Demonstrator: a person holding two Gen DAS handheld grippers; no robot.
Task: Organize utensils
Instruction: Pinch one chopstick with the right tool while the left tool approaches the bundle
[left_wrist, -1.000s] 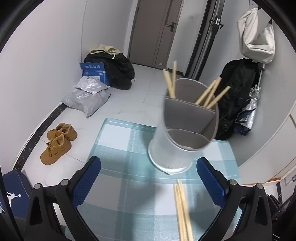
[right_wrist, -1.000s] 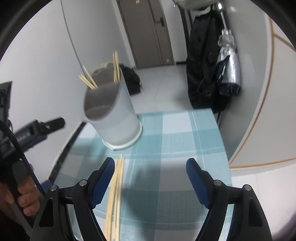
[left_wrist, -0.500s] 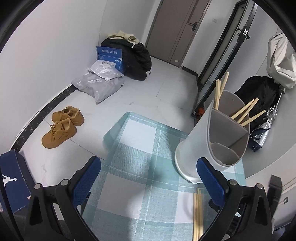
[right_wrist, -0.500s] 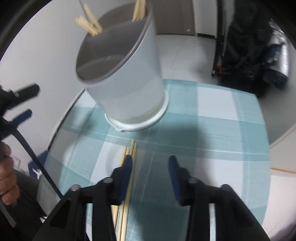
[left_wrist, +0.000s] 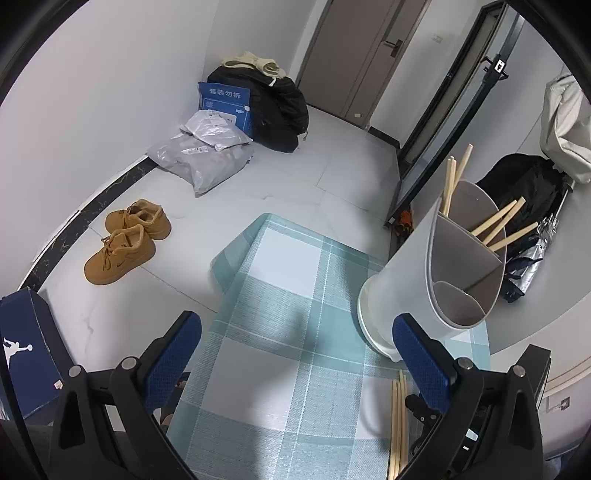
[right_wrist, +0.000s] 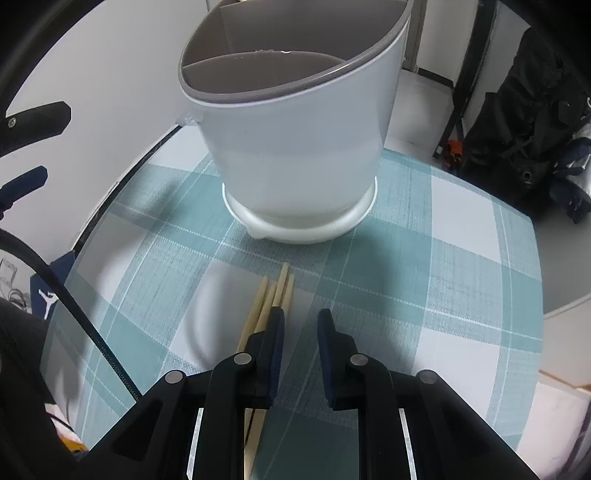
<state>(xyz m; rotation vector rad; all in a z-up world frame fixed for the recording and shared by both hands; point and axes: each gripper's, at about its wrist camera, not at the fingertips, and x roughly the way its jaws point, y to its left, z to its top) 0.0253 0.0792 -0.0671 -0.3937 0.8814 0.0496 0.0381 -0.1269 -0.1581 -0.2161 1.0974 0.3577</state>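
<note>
A white utensil holder (right_wrist: 299, 147) with a grey divided inside stands on the teal checked tablecloth (right_wrist: 424, 277); in the left wrist view the holder (left_wrist: 417, 280) is at the right with several wooden chopsticks (left_wrist: 495, 225) in its far compartments. Loose wooden chopsticks (right_wrist: 271, 299) lie on the cloth in front of it; they also show in the left wrist view (left_wrist: 398, 417). My right gripper (right_wrist: 301, 321) is low over the cloth, jaws narrowed to a small gap, its left finger over the loose chopsticks and nothing between the pads. My left gripper (left_wrist: 295, 350) is wide open and empty, left of the holder.
The table edge drops to a white floor with tan shoes (left_wrist: 125, 240), grey parcels (left_wrist: 207, 155), black bags (left_wrist: 273, 107) and a blue shoe box (left_wrist: 26, 350). A black bag and a folded umbrella (right_wrist: 532, 147) are on the right.
My right gripper has dropped towards the loose chopsticks and its jaws have closed from wide open to a narrow gap. My left gripper has swung left, away from the holder.
</note>
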